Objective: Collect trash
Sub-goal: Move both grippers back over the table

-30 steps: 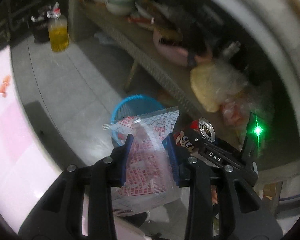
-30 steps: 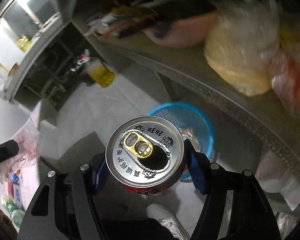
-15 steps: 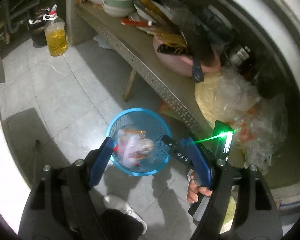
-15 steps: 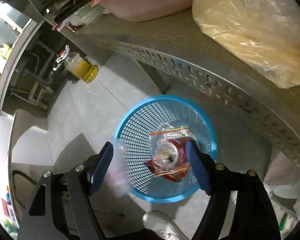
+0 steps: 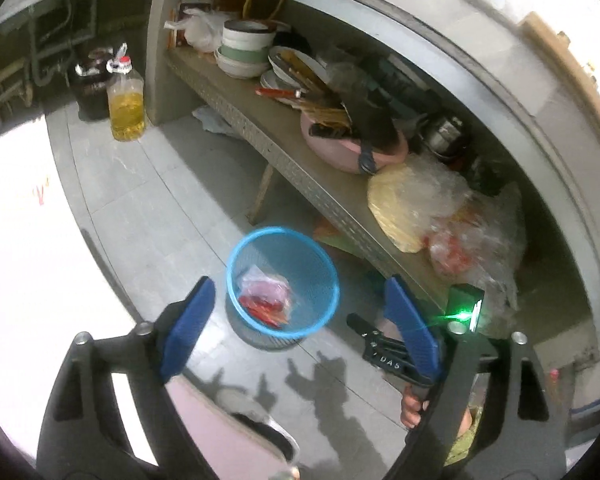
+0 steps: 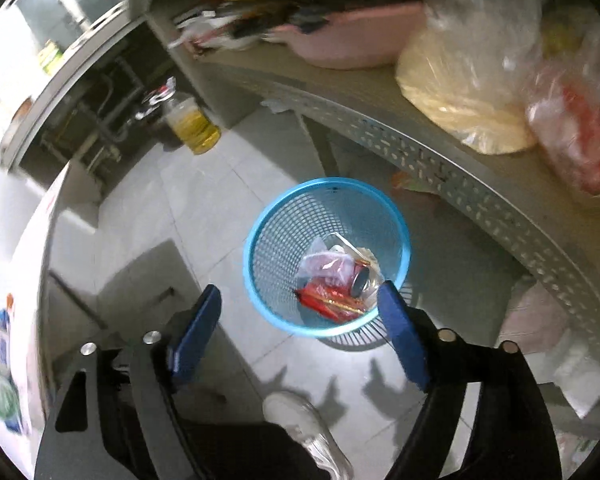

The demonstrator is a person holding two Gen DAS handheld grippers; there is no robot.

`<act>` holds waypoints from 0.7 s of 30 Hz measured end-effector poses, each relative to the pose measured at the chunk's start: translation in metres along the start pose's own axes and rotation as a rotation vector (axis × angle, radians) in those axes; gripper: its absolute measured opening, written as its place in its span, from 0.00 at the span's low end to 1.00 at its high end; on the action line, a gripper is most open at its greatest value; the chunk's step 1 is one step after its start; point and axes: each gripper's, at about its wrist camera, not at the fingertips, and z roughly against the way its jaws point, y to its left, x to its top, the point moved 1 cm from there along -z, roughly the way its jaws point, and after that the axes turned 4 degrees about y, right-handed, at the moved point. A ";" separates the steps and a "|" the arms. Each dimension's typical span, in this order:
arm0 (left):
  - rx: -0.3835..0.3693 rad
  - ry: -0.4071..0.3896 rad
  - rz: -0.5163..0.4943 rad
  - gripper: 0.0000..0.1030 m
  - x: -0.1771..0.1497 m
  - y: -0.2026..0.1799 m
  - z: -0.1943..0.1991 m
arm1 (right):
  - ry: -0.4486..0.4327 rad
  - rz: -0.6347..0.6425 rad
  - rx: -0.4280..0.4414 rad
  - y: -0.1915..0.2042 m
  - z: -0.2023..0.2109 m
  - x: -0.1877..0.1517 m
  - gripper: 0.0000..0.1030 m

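On the tiled floor [image 5: 148, 216], just off the front edge of a low shelf [image 5: 260, 128], stands a blue mesh basket [image 5: 320, 260]; its rim is round and whole, and bare tile lies open on the side away from the shelf. Inside the basket lie a can [image 6: 360, 278], a clear bag [image 6: 326, 262] and a red wrapper [image 6: 320, 294], all below the rim.

Above the basket the left gripper [image 5: 300, 330] points down with its blue fingers [image 5: 186, 330] spreading wider; nothing is between them, and the basket shows in the gap. The right gripper [image 6: 300, 330] hangs likewise over the basket's near rim, its fingers [image 6: 400, 336] also opening and empty. In the left view the right gripper [image 5: 384, 354] sits just right of the basket, with a hand [image 5: 412, 406] on its handle.

Beyond the basket the shelf edge is a perforated strip running diagonally; a shelf leg [image 5: 262, 196] comes down near the basket's far side. On the shelf, past the basket, sit a pink basin [image 5: 340, 152], a yellow bag [image 5: 404, 208] and stacked bowls [image 5: 244, 52]. Well away from the basket, at the shelf's far end, an oil bottle [image 5: 126, 104] stands on the tiles. A white shoe [image 6: 308, 428] is on the floor, nearer than the basket; a pale counter [image 5: 20, 240] edge bounds the open floor to the left.
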 end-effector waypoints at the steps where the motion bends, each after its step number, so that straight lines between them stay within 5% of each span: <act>1: -0.022 0.009 0.011 0.81 -0.009 0.004 0.005 | -0.008 0.032 -0.004 0.012 0.010 -0.005 0.81; 6: -0.036 -0.020 0.050 0.83 -0.041 0.019 0.037 | -0.073 0.134 -0.040 0.054 0.046 -0.013 0.91; 15: 0.097 -0.199 0.016 0.92 -0.082 0.034 0.112 | -0.294 0.304 -0.255 0.125 0.100 -0.009 0.94; 21: 0.179 -0.211 0.107 0.92 -0.104 0.065 0.138 | -0.337 0.447 -0.263 0.167 0.119 -0.014 0.94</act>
